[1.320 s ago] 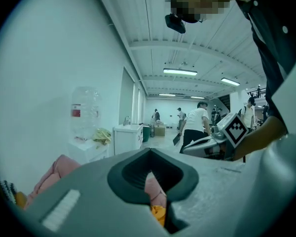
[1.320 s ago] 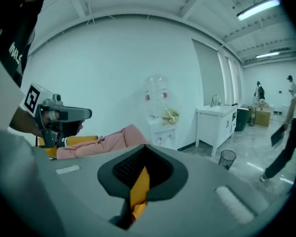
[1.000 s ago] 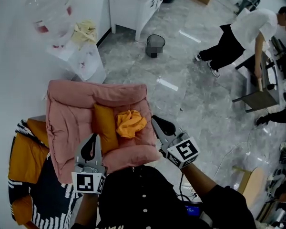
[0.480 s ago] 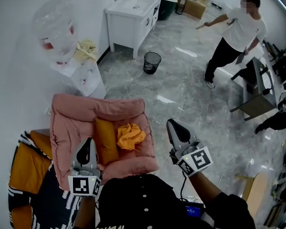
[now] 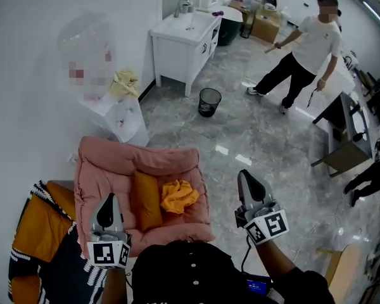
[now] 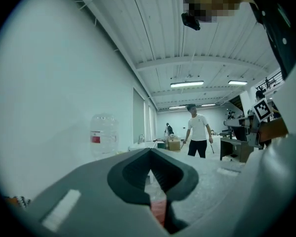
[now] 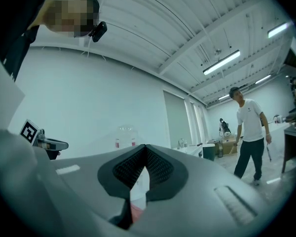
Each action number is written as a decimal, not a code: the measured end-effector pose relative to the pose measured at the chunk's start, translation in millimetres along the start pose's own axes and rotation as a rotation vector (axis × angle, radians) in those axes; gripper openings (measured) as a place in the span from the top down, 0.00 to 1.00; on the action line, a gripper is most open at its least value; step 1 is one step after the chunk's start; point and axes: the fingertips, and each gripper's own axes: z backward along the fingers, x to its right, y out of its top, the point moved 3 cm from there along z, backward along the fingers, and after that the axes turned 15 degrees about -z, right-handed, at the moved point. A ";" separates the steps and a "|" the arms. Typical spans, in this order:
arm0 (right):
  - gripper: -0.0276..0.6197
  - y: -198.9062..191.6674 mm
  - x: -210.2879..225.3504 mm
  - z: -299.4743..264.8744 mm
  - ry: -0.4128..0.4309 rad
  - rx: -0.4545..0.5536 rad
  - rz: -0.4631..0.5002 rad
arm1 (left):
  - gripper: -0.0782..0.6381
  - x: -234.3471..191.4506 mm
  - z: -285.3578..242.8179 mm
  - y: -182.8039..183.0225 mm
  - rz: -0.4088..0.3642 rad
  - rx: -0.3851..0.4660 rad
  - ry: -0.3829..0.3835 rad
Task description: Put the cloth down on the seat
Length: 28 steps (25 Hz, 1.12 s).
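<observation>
Cloth crumpled on seat beside cushion; long axis unclear.

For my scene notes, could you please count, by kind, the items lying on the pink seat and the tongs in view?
cloth: 1
cushion: 1
tongs: 2, the left tongs and the right tongs
Total: 4

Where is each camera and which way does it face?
Head view: on the head, steeply down at the pink seat holding the orange cloth; left gripper, right gripper, dark top show.
Left gripper view: on that gripper, level across the room; closed jaws show.
Right gripper view: same, on its gripper; closed jaws.
Shared: both gripper views catch the person in white and water bottle.
</observation>
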 end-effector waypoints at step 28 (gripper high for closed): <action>0.92 -7.1 -36.5 -21.7 0.068 -0.018 -0.003 | 0.89 0.1 5.8 8.0 -0.002 0.022 0.007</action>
